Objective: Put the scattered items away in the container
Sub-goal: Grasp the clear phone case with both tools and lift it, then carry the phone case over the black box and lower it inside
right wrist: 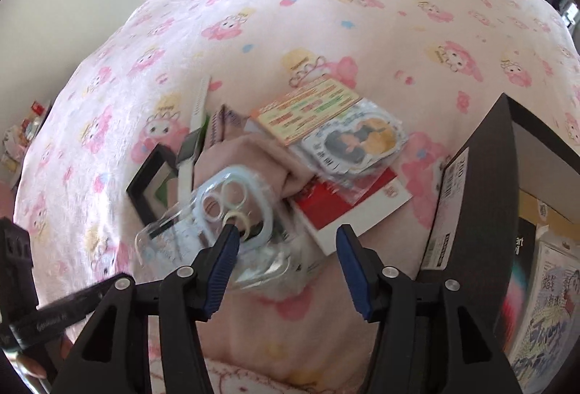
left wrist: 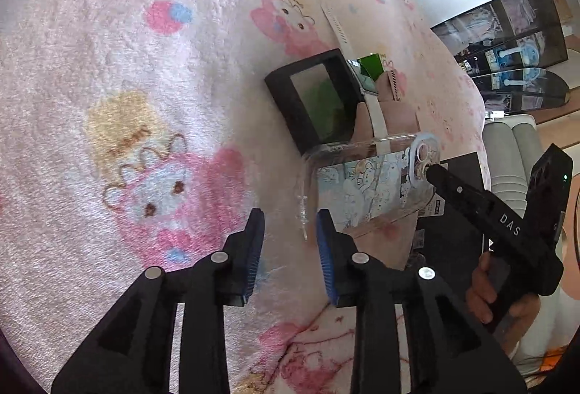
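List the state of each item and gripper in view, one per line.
Left gripper: open, empty, near the clear phone case.
Right gripper: open, over the case's camera end.
Phone case: lying empty on the pile.
Smartwatch: strap unfastened, lying flat.
Black box: open.

Pink cartoon-print bed carries a black frame and black box.

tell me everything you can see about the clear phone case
The clear phone case looks like soft transparent plastic with a pale blue ring around its camera cutouts and a pastel cartoon print. It lies tilted on the pink blanket, leaning on folded pink cloth. The open right gripper has one finger at the cutouts.
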### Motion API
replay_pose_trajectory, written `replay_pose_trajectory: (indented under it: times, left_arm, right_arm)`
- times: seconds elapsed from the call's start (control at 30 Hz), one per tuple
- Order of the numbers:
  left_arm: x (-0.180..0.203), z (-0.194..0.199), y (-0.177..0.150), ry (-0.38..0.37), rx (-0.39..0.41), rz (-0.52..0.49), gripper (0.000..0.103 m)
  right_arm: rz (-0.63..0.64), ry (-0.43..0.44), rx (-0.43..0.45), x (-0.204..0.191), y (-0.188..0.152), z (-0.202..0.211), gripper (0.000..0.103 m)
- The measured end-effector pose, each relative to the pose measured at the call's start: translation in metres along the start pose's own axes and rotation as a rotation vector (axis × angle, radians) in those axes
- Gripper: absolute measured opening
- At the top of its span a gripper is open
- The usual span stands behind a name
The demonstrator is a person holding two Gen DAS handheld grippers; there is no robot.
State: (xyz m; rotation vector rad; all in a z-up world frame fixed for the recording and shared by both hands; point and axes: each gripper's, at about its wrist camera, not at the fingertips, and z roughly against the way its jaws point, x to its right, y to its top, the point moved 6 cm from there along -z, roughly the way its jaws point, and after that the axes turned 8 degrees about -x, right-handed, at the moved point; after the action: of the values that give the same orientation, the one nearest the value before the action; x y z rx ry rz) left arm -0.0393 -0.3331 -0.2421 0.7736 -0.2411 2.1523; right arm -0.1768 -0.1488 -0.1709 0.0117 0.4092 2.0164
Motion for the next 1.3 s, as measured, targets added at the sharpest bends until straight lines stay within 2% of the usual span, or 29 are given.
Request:
replay_pose_trajectory:
  times: [0.07,0.13,0.17,0.2,0.23,0.37,0.43,0.5,0.57,0.6,0.67,0.73,0.9,1.0,1.1,1.17,1.3]
  left_arm:
    - [0.005,-0.009,0.006,-0.002,0.005,-0.002,0.034]
    - [0.004,-0.016,0.012,0.020,0.008,0.021,0.034]
    - [0.005,-0.017,0.015,0.011,0.008,0.031,0.034]
    - [0.006,-0.015,0.016,0.005,0.012,0.034,0.034]
    - [0.009,-0.012,0.016,-0.003,0.019,0.024,0.034]
    - [0.007,0.000,0.016,0.008,0.049,0.022,0.037]
    - [-0.003,-0.007,0.016,0.037,0.038,0.056,0.040]
    - [-0.009,-0.017,0.014,0.008,0.014,0.095,0.040]
    - [-0.004,-0.019,0.010,-0.016,0.003,0.095,0.039]
    - [0.000,-0.016,0.008,0.013,0.011,0.080,0.040]
    - [0.008,-0.010,0.002,0.037,0.021,0.054,0.040]
    - [0.018,0.000,-0.003,0.021,0.033,0.042,0.040]
    - [0.062,0.028,-0.010,0.014,0.089,-0.039,0.038]
    - [0.104,0.043,-0.018,-0.028,0.109,-0.126,0.038]
    - [0.144,0.051,-0.026,-0.010,0.122,-0.206,0.038]
    - [0.170,0.049,-0.039,-0.026,0.117,-0.266,0.038]
    - [0.236,0.018,-0.069,-0.093,0.039,-0.360,0.038]
  right_arm:
    - [-0.027,0.033,-0.016,0.001,0.004,-0.006,0.057]
    - [-0.028,0.073,-0.044,-0.002,0.005,-0.015,0.057]
    - [-0.023,0.084,-0.057,-0.004,0.004,-0.015,0.056]
    - [-0.015,0.093,-0.059,-0.006,0.002,-0.011,0.048]
    - [0.000,0.098,-0.059,-0.009,0.000,-0.008,0.045]
    - [0.049,0.152,-0.130,-0.019,-0.020,-0.003,0.044]
    - [0.005,0.120,-0.099,-0.016,-0.020,-0.003,0.044]
    - [-0.006,0.078,-0.059,-0.016,-0.015,-0.005,0.044]
    - [0.034,0.103,-0.106,-0.025,-0.016,-0.014,0.044]
    - [0.046,0.117,-0.129,-0.028,-0.019,-0.016,0.043]
    - [0.062,0.138,-0.120,-0.031,-0.024,-0.008,0.042]
    - [0.063,0.153,-0.093,-0.030,-0.027,0.008,0.042]
    - [0.076,0.186,-0.031,-0.021,-0.037,0.051,0.042]
    - [0.078,0.132,0.060,-0.010,-0.044,0.082,0.042]
    - [0.033,0.135,0.106,0.022,-0.053,0.111,0.042]
    - [0.003,0.137,0.129,0.049,-0.065,0.131,0.042]
    - [-0.059,0.099,0.170,0.115,-0.093,0.169,0.042]
